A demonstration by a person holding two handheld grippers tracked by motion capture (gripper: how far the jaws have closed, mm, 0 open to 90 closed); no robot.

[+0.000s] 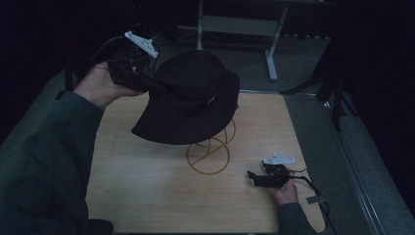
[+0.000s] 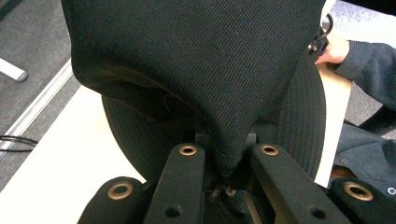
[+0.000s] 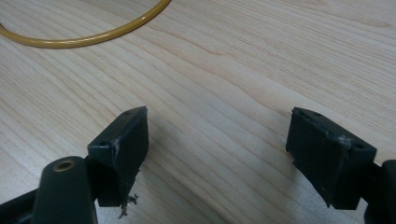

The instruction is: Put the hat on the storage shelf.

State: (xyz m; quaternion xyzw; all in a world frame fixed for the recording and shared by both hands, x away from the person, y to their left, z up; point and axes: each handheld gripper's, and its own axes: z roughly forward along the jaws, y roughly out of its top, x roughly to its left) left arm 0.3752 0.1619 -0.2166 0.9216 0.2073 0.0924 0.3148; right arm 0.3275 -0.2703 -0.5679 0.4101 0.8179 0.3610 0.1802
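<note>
Left gripper (image 1: 147, 81) pinches my black fabric bucket hat (image 1: 191, 98) over the yellow wire stand (image 1: 209, 155); right gripper (image 1: 254, 177) rests spread on the worktop (image 1: 147, 186).

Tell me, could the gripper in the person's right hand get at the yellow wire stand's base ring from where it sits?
Probably yes. The right gripper rests open on the table, and bare wood lies between it and the stand's base ring. The black hat hangs higher, pinched by the left gripper.

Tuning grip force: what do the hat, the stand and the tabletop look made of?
Hat: black woven cloth, matte; twill ribs and stitched brim rows show. Stand: thin wire, probably metal, glossy golden-yellow coat. Tabletop: pale wood or wood-look laminate, smooth, grain lines visible.
</note>
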